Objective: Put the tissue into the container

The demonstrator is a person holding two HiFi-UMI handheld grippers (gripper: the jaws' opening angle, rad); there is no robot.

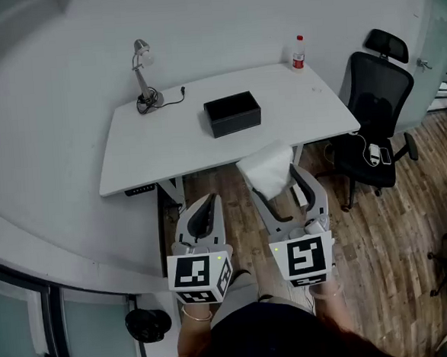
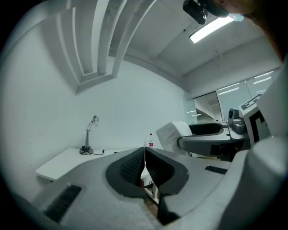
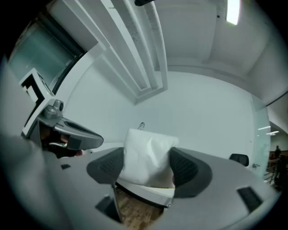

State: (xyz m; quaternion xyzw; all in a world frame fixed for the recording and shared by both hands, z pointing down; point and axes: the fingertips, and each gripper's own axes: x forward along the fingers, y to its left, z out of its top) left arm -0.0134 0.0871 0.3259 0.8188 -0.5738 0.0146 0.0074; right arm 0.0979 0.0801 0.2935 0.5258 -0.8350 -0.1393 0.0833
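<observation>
White soft tissue pack [image 1: 268, 167]: was plain white, no print seen. Black rectangular box container [image 1: 233, 114]: was matt black all over. Pale grey left gripper [image 1: 207, 202] and right gripper [image 1: 279, 181]: pads [image 2: 130, 167] were black, ribbed; marker cubes [image 1: 200, 276] were white with black square patterns. White flat desk [image 1: 153, 152]: was unpatterned. Silver gooseneck lamp [image 1: 144, 72]: had black cable. Clear plastic bottle [image 1: 298, 53]: had red cap and label. Black mesh office chair [image 1: 377, 102]. Brown wood-plank floor [image 1: 379, 224]: was streaked with grain.
</observation>
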